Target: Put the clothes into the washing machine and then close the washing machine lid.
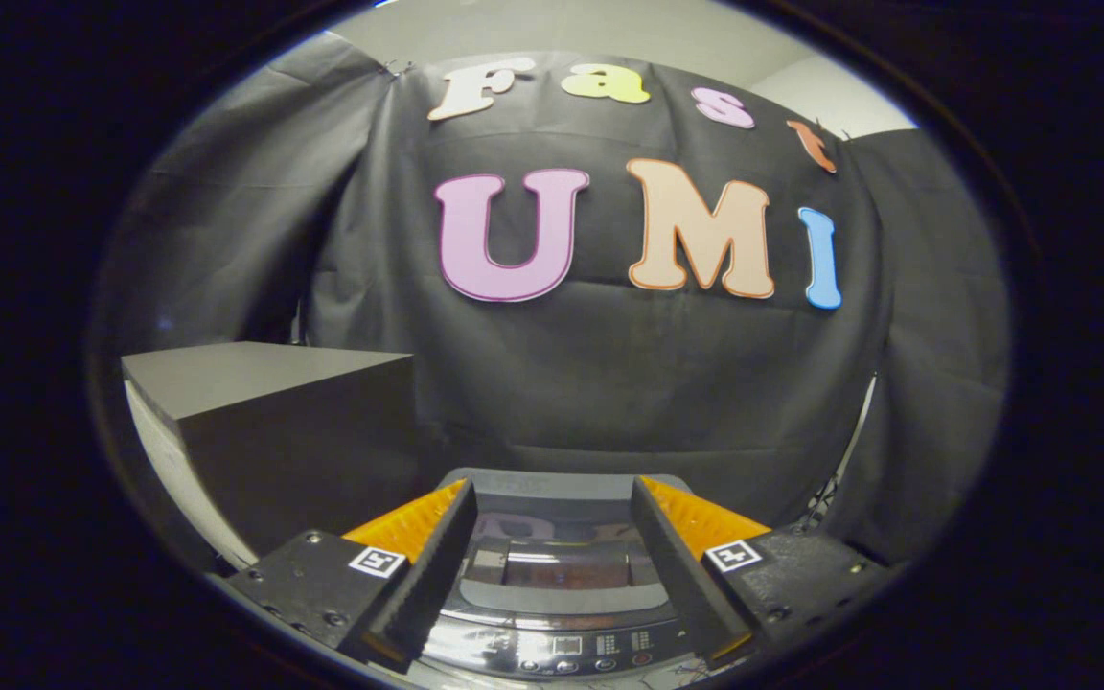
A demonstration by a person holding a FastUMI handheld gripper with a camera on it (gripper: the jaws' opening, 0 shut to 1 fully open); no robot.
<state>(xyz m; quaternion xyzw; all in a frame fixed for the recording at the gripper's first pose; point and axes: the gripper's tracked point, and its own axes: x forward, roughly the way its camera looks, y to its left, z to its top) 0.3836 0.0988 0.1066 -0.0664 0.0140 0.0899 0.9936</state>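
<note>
Holding my gripper (550,565) above the washing machine (552,623), I keep my two fingers (423,575) wide apart with nothing between them. Its lid (562,561) is down, and the glass window shows in the gap. The buttons (566,663) sit close to me. A gray box (274,422) stands beside the machine.

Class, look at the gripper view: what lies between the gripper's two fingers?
In the gripper view, the open gripper frames the washing machine below: its closed glossy lid, with the control panel nearer. Nothing is held between the fingers; no clothes are visible there.
</note>
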